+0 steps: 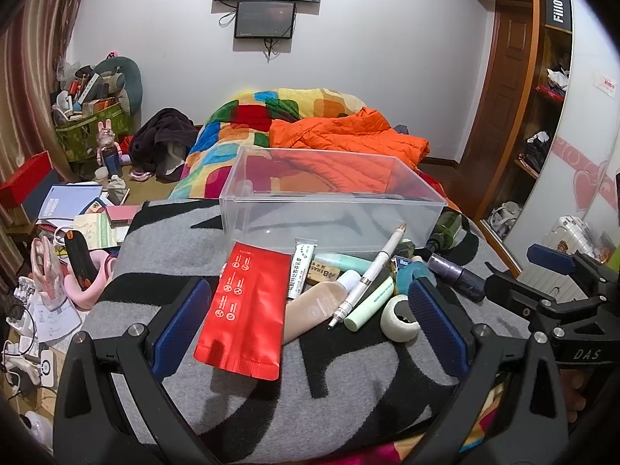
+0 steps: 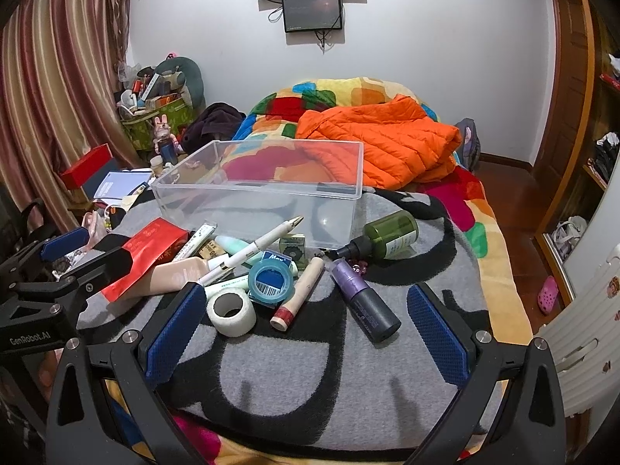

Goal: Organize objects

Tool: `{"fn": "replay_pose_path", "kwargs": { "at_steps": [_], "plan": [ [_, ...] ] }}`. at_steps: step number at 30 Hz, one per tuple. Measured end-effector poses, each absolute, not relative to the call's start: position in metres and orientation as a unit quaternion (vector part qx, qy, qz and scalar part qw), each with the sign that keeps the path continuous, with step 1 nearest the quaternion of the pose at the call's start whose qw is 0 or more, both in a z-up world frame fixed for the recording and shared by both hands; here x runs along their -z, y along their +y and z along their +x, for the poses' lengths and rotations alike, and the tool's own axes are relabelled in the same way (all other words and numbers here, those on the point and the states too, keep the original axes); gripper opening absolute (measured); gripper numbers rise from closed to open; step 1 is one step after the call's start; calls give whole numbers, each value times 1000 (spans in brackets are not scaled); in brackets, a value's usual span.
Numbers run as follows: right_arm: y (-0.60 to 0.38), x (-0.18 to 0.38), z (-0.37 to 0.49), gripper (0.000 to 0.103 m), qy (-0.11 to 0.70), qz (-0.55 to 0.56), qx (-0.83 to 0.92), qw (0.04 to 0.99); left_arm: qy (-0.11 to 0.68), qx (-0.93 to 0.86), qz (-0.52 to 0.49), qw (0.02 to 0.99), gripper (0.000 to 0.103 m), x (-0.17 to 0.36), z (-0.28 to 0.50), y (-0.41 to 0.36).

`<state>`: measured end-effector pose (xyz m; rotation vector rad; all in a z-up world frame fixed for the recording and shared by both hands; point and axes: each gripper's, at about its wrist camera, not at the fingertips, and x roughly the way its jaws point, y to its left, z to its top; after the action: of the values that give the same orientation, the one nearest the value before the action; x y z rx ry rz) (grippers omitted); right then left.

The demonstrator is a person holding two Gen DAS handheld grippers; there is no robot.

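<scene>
Clear rectangular plastic bin (image 1: 333,197) empty. Flat red foil pouch (image 1: 244,310) nearer than bin, just ahead of left hand-held gripper (image 1: 310,325), long axis toward it. Both hand-held grippers spread; right hand-held gripper (image 2: 306,329) holds nothing.

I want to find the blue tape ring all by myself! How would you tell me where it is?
Find the clear plastic box on the grey and black blanket; the jumble of small things lies just in front of it. In the middle of that jumble is the blue tape ring, touching a white tape roll. It is the only see-through blue ring, with a barcode sticker inside.
</scene>
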<state>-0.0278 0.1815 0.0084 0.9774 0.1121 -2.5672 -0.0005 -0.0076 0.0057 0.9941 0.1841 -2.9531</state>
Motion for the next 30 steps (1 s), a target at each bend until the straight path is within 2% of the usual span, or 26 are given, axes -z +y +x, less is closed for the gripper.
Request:
{"fn": "replay_pose_path", "kwargs": {
  "at_steps": [17, 24, 26, 28, 30],
  "plan": [
    [179, 1, -38, 103, 49, 358, 912, 195, 73, 942, 327, 7, 103, -1, -6, -16],
    [188, 7, -52, 103, 46, 368, 910, 185, 40, 947, 317, 39, 103, -4, -8, -34],
    [191, 10, -59, 103, 47, 371, 910, 181, 43, 945, 321, 40, 100, -2, -11, -40],
    [195, 13, -65, 103, 49, 373, 909, 178, 46, 942, 331, 39, 90, 1, -17, -47],
    [198, 19, -73, 103, 57, 378, 908, 172, 45, 936, 348, 38, 87, 5, -29, -52]
  ]
}}
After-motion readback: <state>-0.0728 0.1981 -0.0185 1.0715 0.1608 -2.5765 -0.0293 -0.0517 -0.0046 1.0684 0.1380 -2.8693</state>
